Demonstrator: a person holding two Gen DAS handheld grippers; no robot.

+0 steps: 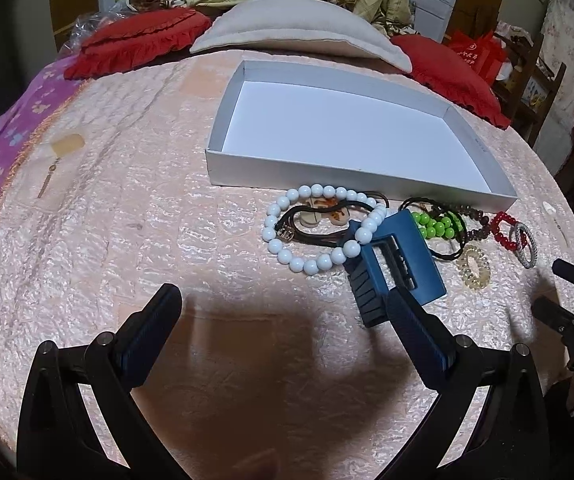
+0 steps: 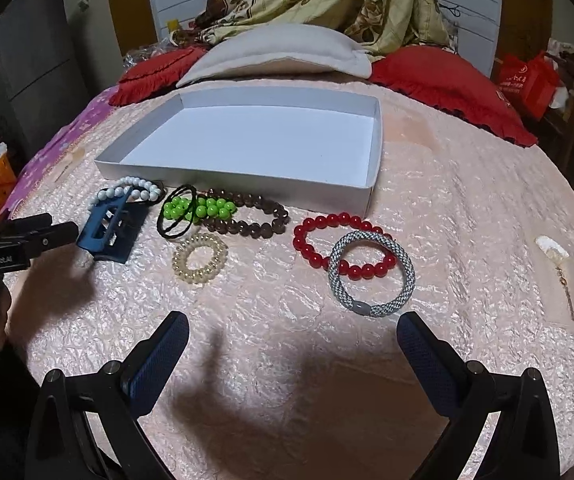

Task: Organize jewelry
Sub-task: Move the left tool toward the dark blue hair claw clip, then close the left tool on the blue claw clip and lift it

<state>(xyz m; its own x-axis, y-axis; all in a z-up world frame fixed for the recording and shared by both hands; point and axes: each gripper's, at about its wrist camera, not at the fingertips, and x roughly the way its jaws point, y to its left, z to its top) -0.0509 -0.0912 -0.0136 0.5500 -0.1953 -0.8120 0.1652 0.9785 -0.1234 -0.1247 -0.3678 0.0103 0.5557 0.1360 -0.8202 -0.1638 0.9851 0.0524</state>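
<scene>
The jewelry lies in a loose row on the pink bedspread [image 2: 467, 208] just in front of the empty white box [image 2: 371, 196]: white bead bracelet [image 1: 319, 232] overlapping the blue hair claw [image 1: 403, 256], then green beads [image 2: 197, 208], brown beads [image 2: 255, 216], a clear coil tie [image 2: 199, 258], and red beads [image 2: 315, 240] under a grey woven bracelet [image 2: 371, 276]. The left gripper [image 1: 283, 304] is spread wide and holds nothing, its right finger near the hair claw; the right gripper [image 2: 293, 332] is likewise wide apart and empty, just short of the grey bracelet.
</scene>
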